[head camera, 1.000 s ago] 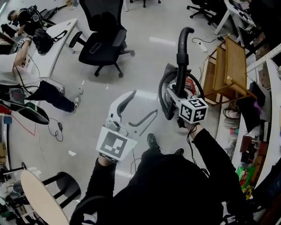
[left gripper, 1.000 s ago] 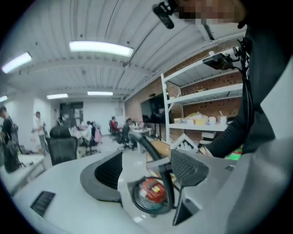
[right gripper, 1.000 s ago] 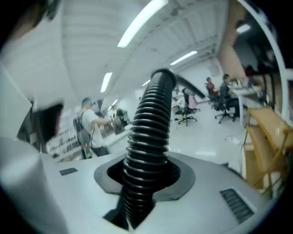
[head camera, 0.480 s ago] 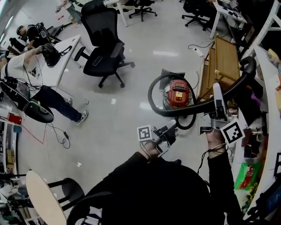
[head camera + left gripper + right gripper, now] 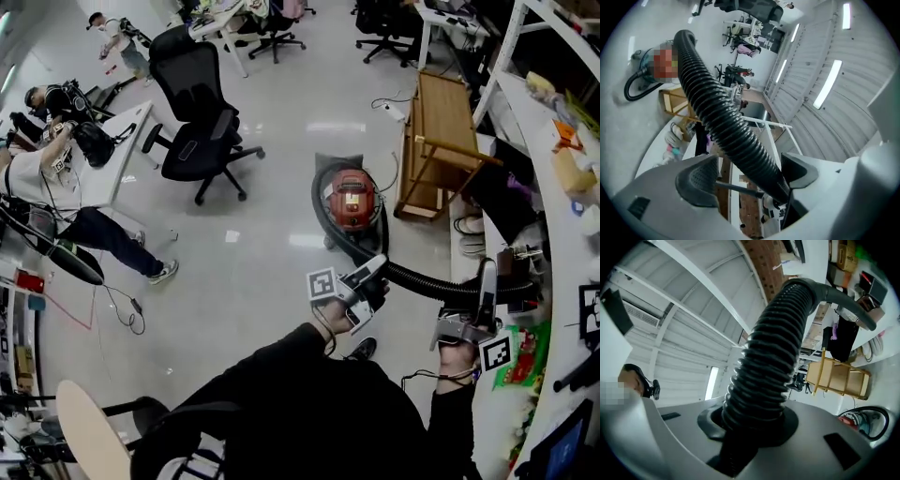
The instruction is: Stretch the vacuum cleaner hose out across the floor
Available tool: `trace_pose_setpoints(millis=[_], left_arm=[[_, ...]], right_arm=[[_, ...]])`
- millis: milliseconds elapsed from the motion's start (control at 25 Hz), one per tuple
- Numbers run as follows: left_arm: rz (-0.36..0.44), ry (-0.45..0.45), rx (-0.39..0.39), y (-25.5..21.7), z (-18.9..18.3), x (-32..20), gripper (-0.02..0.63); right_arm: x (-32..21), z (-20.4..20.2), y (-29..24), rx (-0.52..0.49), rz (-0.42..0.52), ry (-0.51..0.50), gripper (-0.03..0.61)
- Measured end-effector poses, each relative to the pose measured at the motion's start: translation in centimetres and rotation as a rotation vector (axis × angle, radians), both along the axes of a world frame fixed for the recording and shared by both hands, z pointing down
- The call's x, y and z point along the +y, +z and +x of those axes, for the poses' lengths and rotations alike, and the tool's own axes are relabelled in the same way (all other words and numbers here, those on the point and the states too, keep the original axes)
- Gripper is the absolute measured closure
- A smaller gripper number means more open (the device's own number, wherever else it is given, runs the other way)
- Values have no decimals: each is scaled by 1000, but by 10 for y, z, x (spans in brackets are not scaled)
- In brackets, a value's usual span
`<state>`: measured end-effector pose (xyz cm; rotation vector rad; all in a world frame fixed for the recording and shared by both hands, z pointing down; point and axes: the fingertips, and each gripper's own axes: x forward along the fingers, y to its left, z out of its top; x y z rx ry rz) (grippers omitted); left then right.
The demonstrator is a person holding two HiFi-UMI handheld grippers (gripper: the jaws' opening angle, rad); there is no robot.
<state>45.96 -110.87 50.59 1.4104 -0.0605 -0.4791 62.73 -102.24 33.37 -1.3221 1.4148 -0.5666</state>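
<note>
The red vacuum cleaner [image 5: 352,199] sits on the floor ahead of me. Its black ribbed hose [image 5: 422,279] curls round the cleaner's left side, then runs right, past my left gripper [image 5: 373,272] to my right gripper [image 5: 487,283]. In the left gripper view the hose [image 5: 712,98] lies between wide-open jaws that have just been opening; the left pad [image 5: 701,180] stands clear of it. My right gripper [image 5: 750,423] is shut on the hose [image 5: 773,357] near its rigid end, its jaws just tightened.
A wooden rack [image 5: 436,141] stands right of the cleaner. A white shelf [image 5: 553,159] with goods lines the right edge. A black office chair [image 5: 192,141] and a seated person [image 5: 56,169] at a desk are at the left. A round stool [image 5: 89,427] is near my feet.
My right gripper has swung the hose end from upright over the cleaner out to the right and nearer me. My left gripper came across from the left to the hose.
</note>
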Motion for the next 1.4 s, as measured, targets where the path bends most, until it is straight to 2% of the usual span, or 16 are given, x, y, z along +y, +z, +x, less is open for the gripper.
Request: trace_pose_setpoints(millis=[80,200,240,280,400,560,640,760,840,920,1040,1120,1200,1280,1400], left_arm=[[16,-47,-13,-5,-7,-11,183],[20,-130,9,-17,-38,-32,195],[27,-153,23,-22,-53,-38,249],[38,-175,37,-28,-69,-43,334],[74,-231,85,-41,-120,-62,374],[107,-244,116,-51,-160,-85,403],[143,-205,137,-66,-160,-96,419],[243,-127,177,-102,-141,-97,444],[356,-22,167,-126,-109,-81,446],[445,123,136,-142,-68,-47,445],[623,355,46,-149,-9,36,445],[750,479,4,-146,18,95,445],[795,578,2,-136,38,152,446],[797,669,-1,-118,49,207,449],[861,825,-80,-72,54,288,453]], right_arm=[[11,-11,3,-4,-8,-9,466],[20,-41,12,-23,-31,-24,468],[21,-53,14,-39,-37,-29,468],[21,-65,18,-61,-43,-38,468],[19,-112,49,-176,-82,-103,452],[34,-197,109,-247,-251,-255,371],[46,-246,133,-318,-327,-381,316],[69,-310,148,-339,-391,-584,309],[83,-322,142,-257,-407,-651,310],[96,-326,133,-94,-420,-711,310],[126,-330,122,163,-447,-790,310],[154,-320,115,293,-447,-808,311],[187,-298,106,413,-426,-812,313],[226,-275,97,535,-398,-825,314],[282,-232,90,641,-360,-818,314]])
